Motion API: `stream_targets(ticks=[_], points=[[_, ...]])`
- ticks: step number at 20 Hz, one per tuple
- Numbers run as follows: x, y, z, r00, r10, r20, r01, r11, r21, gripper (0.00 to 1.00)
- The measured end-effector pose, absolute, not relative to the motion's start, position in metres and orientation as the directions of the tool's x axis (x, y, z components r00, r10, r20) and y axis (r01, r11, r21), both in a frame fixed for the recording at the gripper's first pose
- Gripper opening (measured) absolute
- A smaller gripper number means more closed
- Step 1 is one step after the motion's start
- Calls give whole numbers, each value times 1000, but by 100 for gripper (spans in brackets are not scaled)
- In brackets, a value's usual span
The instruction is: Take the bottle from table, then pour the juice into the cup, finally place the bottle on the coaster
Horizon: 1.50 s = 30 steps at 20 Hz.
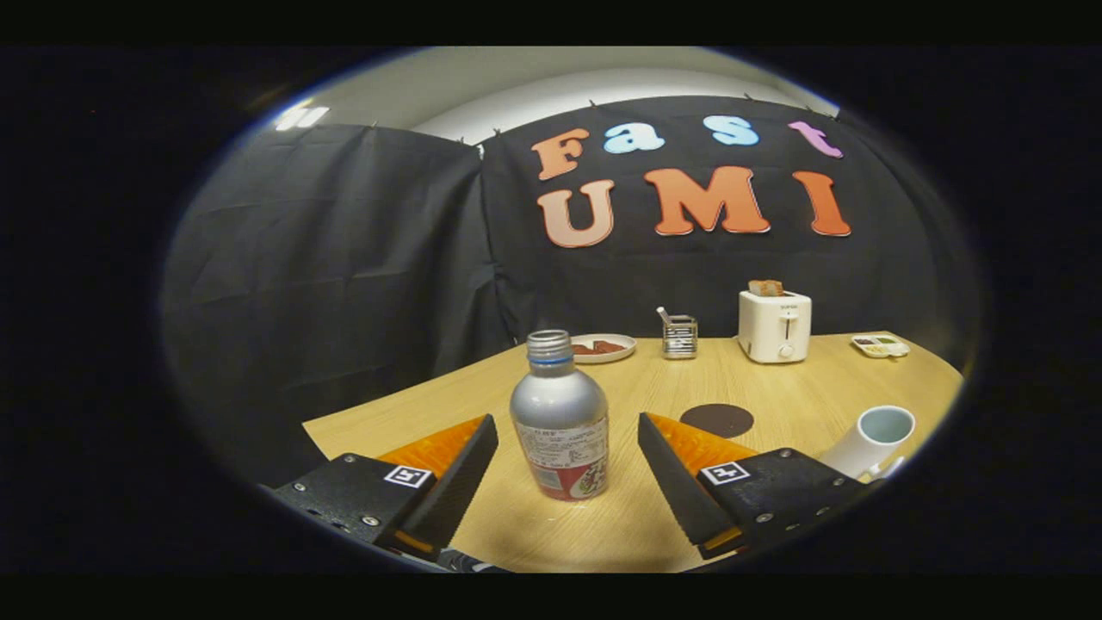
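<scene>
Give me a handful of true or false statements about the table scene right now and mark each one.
1. The tool is open, with the bottle standing upright between its fingers. True.
2. The bottle's cap is on. False: its threaded neck is open.
3. The cup stands upright. False: it is tipped, its mouth facing this way.
4. The dark round coaster lies beyond the fingers with nothing on it. True.
5. The toaster has bread in its slot. True.
</scene>
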<state>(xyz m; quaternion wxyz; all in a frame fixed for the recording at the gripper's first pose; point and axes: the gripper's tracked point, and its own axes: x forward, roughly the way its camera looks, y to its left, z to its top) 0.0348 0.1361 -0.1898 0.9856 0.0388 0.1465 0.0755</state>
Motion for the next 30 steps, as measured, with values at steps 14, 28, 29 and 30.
stream_targets(ticks=[14,28,29,30], points=[[58,150,-252,896,121,-427,-82,991,108,97],[44,130,-215,907,145,-396,19,924,381,79],[43,125,-210,911,145,-387,31,910,413,79],[42,121,-205,915,142,-378,42,898,437,79]])
